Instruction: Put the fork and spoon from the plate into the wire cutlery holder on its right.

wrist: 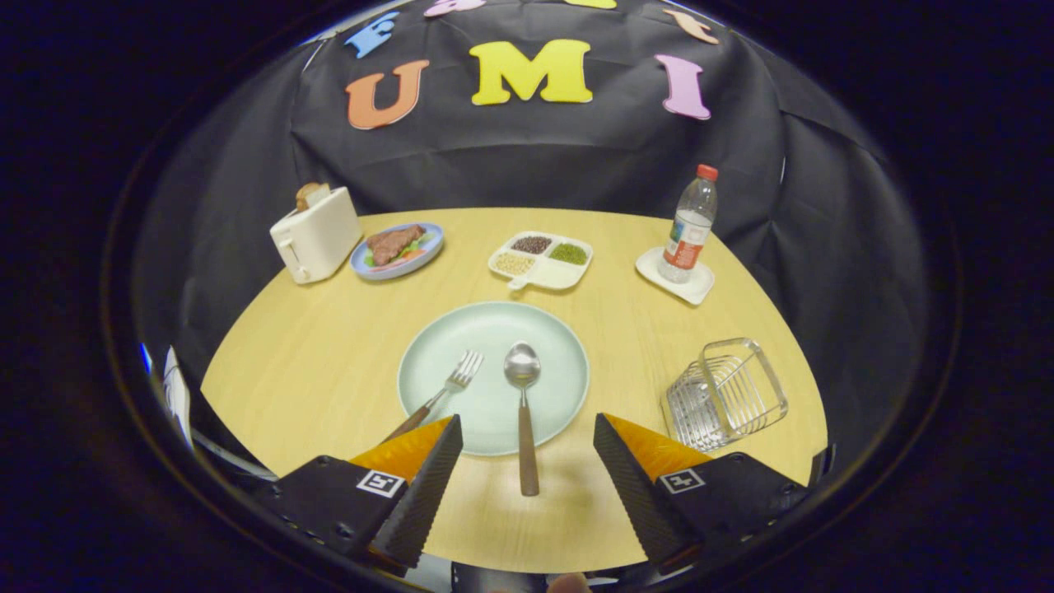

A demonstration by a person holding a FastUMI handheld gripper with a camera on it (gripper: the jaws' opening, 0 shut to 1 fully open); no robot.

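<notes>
A pale green plate (494,329) lies on the wooden table just ahead of my fingers. On it rest a fork (451,387) on the left and a spoon (523,395) on the right, both with brown handles pointing toward me. The spoon's handle runs off the plate's near rim into the gap between my fingers. The fork's handle end is hidden behind my left finger. My gripper (527,436) is open, holding nothing. The wire cutlery holder (725,394) stands right of the plate, just beyond my right finger.
Beyond the plate sit a white divided dish of beans (541,259), a blue plate with meat (397,249), a white toaster (316,233) with bread at the far left, and a water bottle (690,224) on a white coaster at the far right.
</notes>
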